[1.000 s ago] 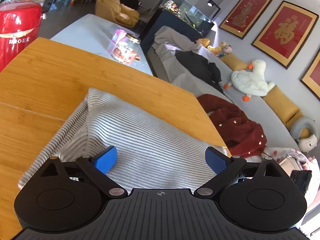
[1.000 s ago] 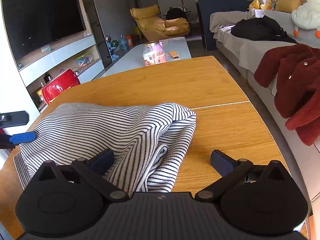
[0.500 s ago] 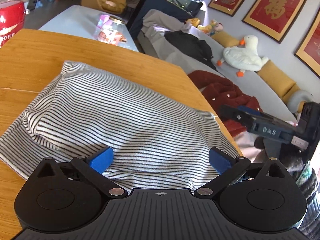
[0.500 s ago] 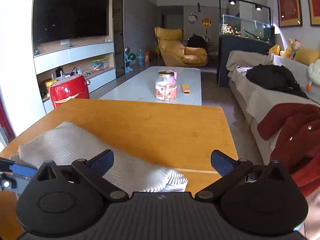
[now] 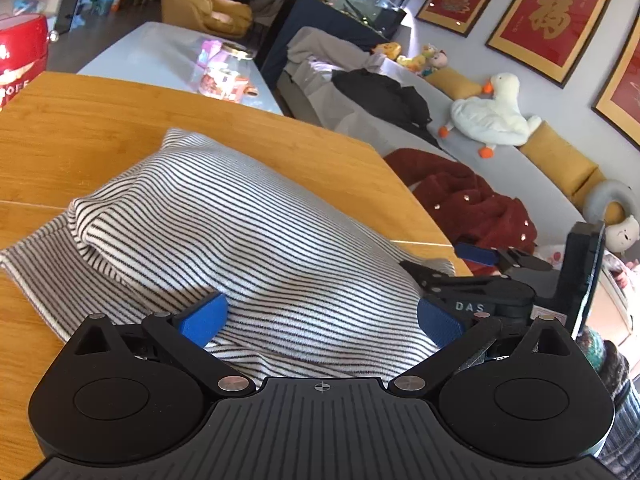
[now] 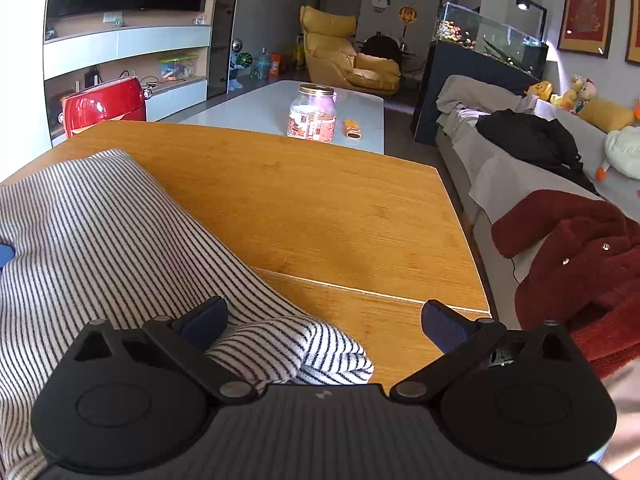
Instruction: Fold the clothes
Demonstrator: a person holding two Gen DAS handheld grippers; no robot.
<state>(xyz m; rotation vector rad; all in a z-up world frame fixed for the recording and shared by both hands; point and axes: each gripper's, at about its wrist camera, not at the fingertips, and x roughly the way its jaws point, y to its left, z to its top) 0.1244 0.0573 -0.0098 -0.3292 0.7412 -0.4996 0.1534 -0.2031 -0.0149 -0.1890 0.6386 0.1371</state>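
the red appliance (image 5: 18,60) sits at the far left edge of the left wrist view, beyond the wooden table (image 5: 80,140). on that table lies the striped garment (image 5: 224,232), folded over into a thick bundle with a thinner layer poking out along its left side. the left gripper (image 5: 320,318) hovers low over the near part of the garment with its blue fingers spread wide and nothing between them. to its right, the right gripper (image 5: 480,264) shows at the garment's right end, near the table's edge. in the right wrist view the garment (image 6: 100,248) fills the left side, and its rolled end lies between the fingers of the right gripper (image 6: 324,320), which are spread wide and not pinching the cloth; the left finger rests against the fabric. further right come a jar (image 6: 312,114) on the pale coffee table (image 6: 248,104), then a red coat (image 6: 580,248) draped on the sofa (image 6: 500,168).
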